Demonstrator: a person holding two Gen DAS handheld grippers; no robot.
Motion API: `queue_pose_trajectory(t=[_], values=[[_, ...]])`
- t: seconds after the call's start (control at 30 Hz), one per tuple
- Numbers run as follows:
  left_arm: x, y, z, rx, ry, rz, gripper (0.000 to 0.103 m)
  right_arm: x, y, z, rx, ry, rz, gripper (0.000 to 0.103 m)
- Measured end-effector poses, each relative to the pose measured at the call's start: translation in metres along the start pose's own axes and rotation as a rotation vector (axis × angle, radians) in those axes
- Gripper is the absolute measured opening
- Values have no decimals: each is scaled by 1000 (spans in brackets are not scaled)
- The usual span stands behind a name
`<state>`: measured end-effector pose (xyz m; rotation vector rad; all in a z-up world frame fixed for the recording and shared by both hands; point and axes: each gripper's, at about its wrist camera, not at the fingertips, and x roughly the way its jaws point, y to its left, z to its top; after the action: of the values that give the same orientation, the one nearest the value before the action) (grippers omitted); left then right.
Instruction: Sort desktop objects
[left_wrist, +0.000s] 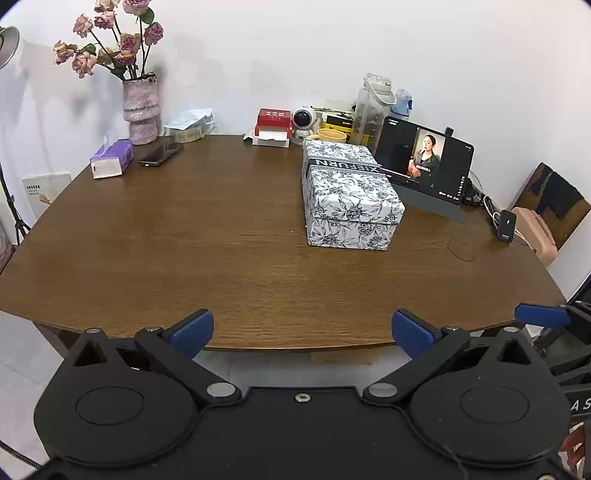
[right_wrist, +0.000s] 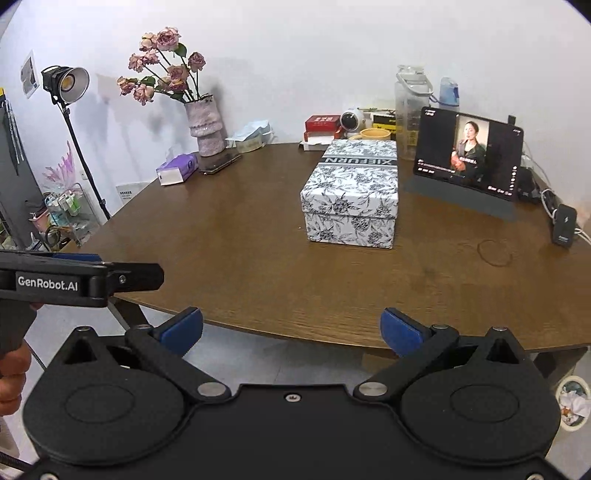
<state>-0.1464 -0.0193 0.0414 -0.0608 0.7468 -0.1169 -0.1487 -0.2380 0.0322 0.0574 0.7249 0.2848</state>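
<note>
Across the brown worktop (left_wrist: 184, 240), most of the surface lies bare, with things crowded along the far edge. Largest is the floral box (left_wrist: 349, 194), at about one o'clock from the left tool (left_wrist: 303, 330), lid on, contents hidden. It looks like stiff card, probably light but too broad for one grip, so its short ends seem the likeliest hold. Beside it at two o'clock leans a tablet (left_wrist: 424, 162), rigid and fragile. At eleven o'clock sit the vase (left_wrist: 141, 110), breakable and holding roses, the soft tissue pack (left_wrist: 110, 158) and a slippery-looking phone (left_wrist: 160, 153). Both the left tool and the right tool (right_wrist: 291, 332) hang short of the near edge, fingers spread apart, holding nothing.
</note>
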Motion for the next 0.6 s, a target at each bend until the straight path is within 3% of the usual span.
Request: queue_pose_trajectory(t=[0.6], values=[[-8,-15,-16,18,9,11,103,-13,-2,-9,-10,-15,-11,103]])
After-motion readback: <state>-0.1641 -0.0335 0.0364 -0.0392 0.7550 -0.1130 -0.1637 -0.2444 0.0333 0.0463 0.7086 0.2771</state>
